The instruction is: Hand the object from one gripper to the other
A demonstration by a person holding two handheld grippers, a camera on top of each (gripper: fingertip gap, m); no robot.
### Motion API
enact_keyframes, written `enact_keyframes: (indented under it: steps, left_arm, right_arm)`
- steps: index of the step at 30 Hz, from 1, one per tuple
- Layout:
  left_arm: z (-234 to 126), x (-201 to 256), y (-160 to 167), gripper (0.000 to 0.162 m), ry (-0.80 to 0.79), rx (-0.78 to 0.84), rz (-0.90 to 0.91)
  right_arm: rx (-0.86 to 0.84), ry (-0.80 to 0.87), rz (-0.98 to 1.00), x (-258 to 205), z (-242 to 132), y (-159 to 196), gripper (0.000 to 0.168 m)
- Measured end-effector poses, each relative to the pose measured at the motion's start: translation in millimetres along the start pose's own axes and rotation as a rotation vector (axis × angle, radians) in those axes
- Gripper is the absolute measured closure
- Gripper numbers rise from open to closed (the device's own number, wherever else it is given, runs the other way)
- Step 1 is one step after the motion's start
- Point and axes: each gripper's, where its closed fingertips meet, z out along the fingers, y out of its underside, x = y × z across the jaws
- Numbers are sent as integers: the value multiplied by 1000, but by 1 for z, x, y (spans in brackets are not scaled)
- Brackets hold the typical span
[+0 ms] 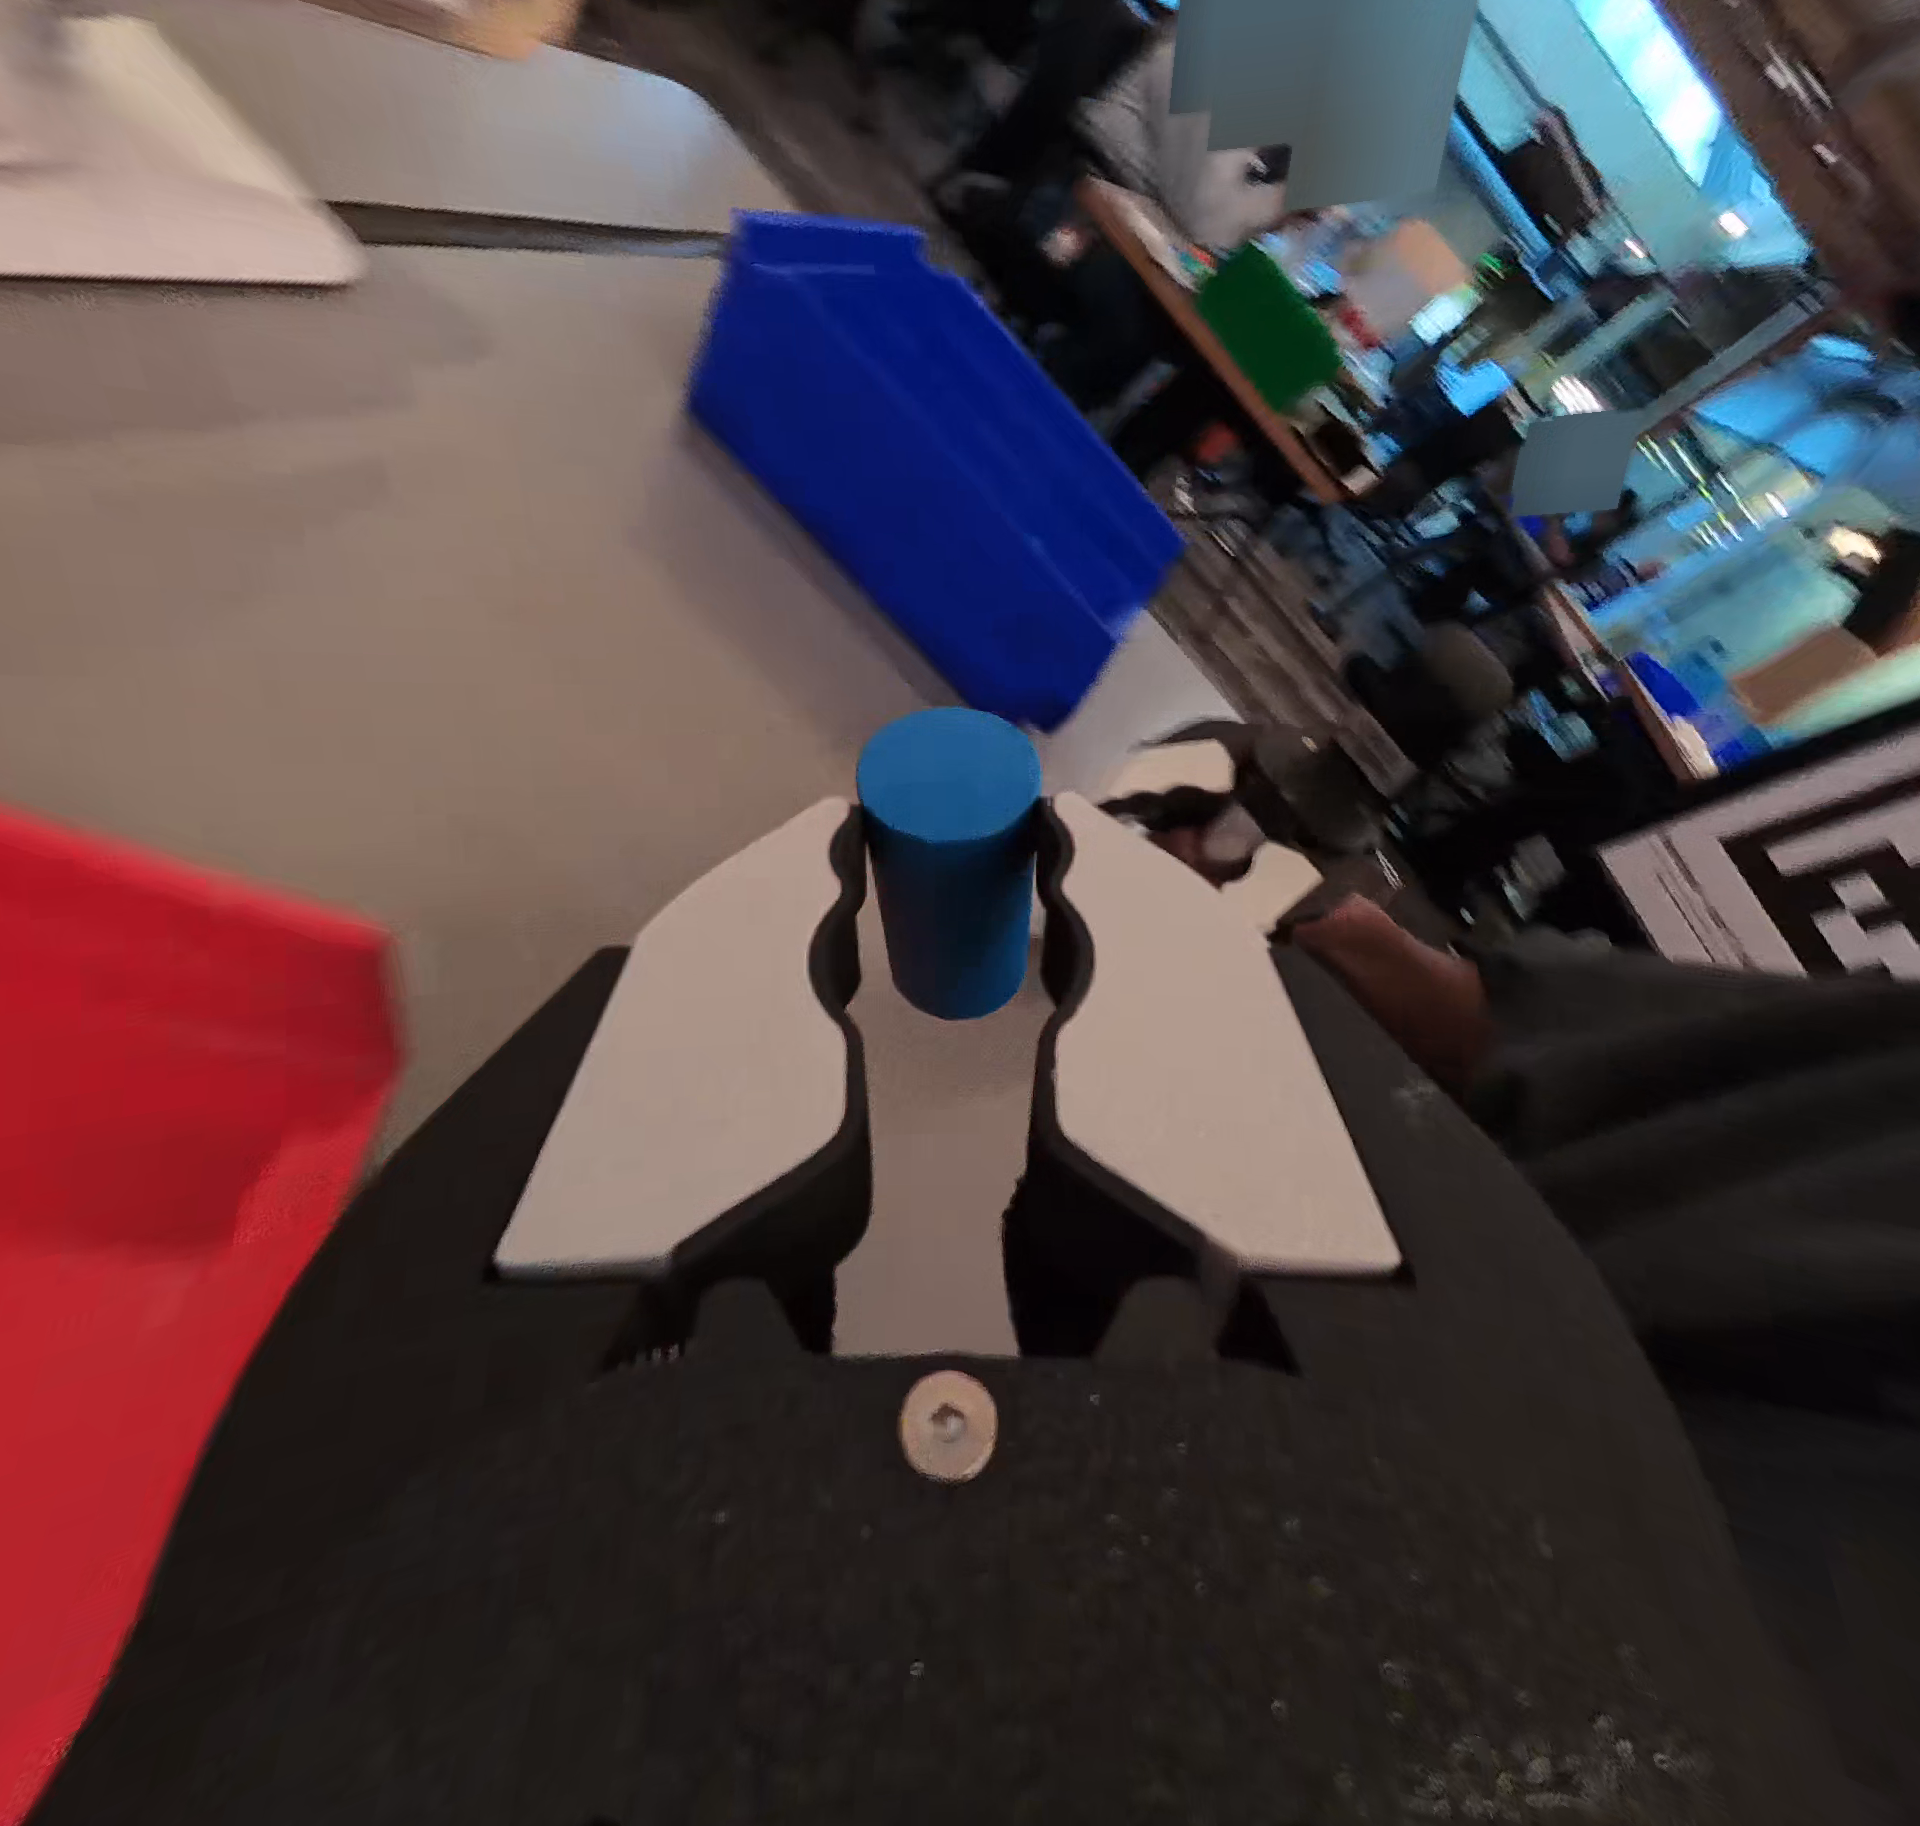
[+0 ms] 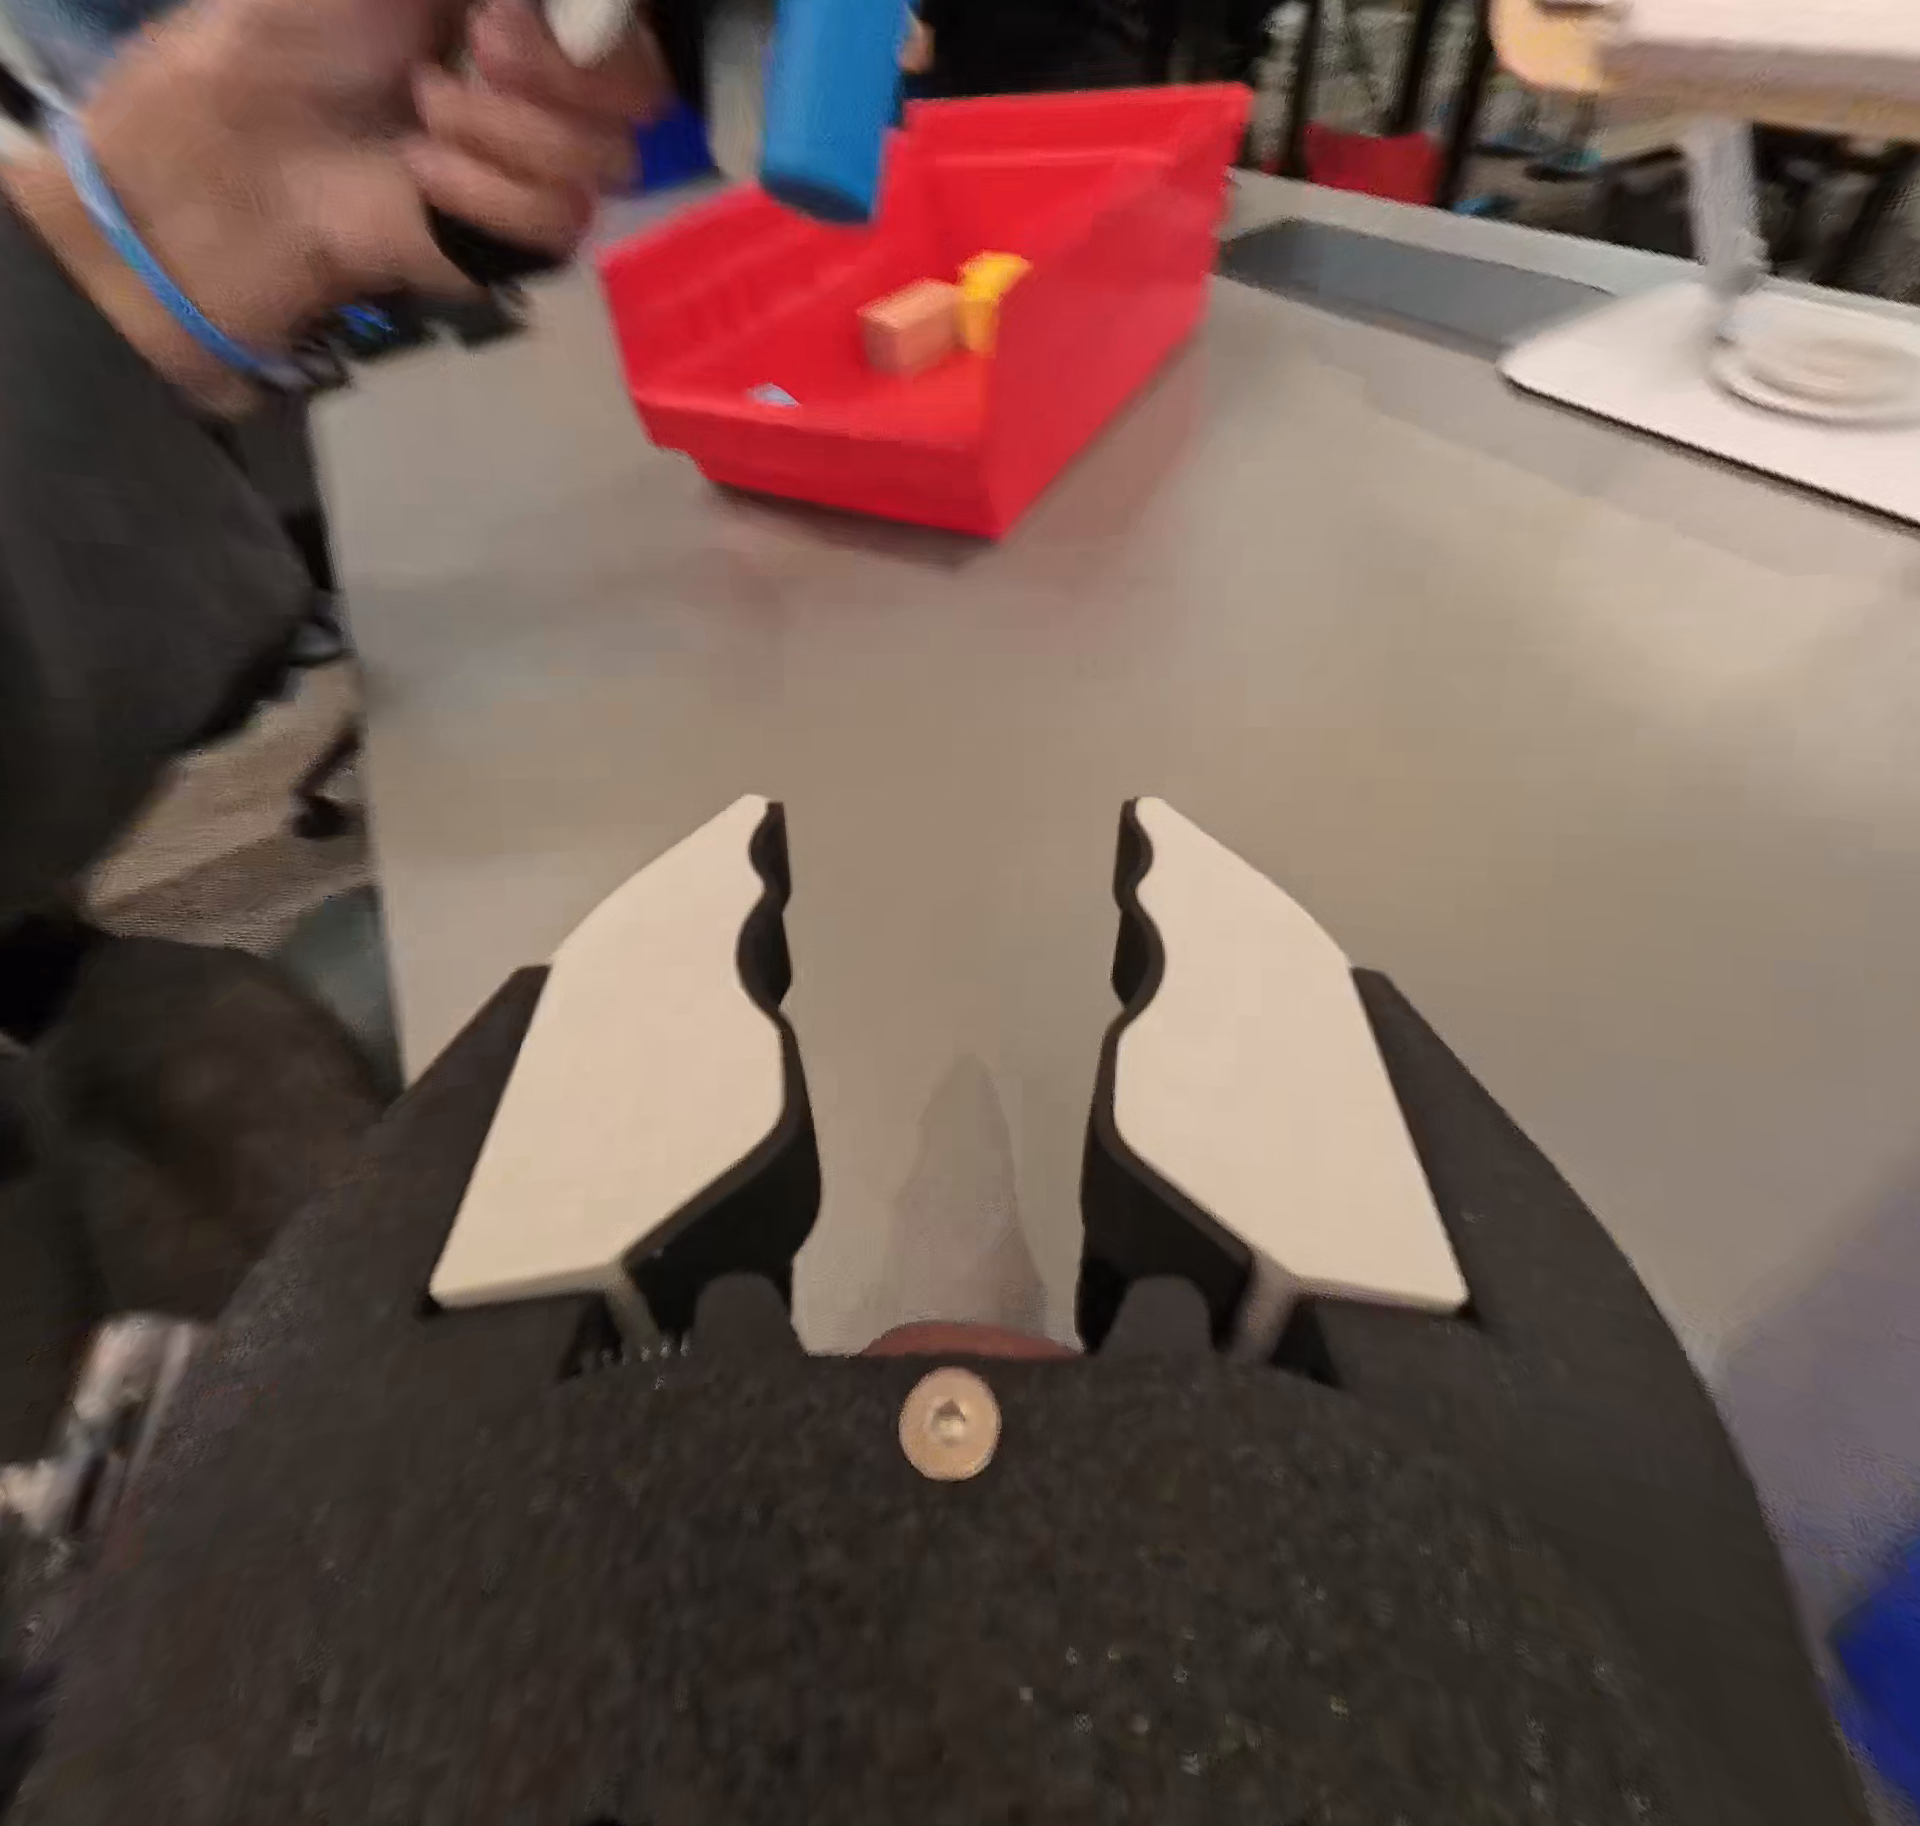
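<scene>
While the blue cylinder [image 1: 951,867] sits at frame centre, clamped between the left gripper [image 1: 951,841] fingertips, the right gripper [image 2: 951,841] hangs wide and empty over the grey table [image 2: 1351,737]; a red bin [image 2: 935,342] at upper centre holds small blocks [image 2: 940,316].

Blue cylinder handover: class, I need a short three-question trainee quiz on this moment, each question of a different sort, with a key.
1. True or false: the right gripper holds the blue cylinder.
2. Which bin contains small blocks? A) red bin B) blue bin
3. Fill in: the left gripper is shut on the ______.

Key: 1 false; 2 A; 3 blue cylinder.
</scene>
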Motion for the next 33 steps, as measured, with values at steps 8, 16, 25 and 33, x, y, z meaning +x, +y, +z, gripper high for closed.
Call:
enact_keyframes:
  steps: [8, 16, 25, 33]
  left_arm:
    - [71, 57, 57, 131, 156, -118, 112]
    - [63, 37, 86, 107, 51, -51, 44]
    - [20, 18, 145, 114, -92, -7, -15]
    - [25, 25, 149, 116, -72, -30, 0]
  right_arm:
    - [56, -289, 151, -37, 45, -50, 120]
    - [-22, -296, 245, -33, 34, -26, 136]
    - [-146, 475, 163, 158, -123, -80, 136]
    - [-840, 708, 326, 318, -159, 17, 136]
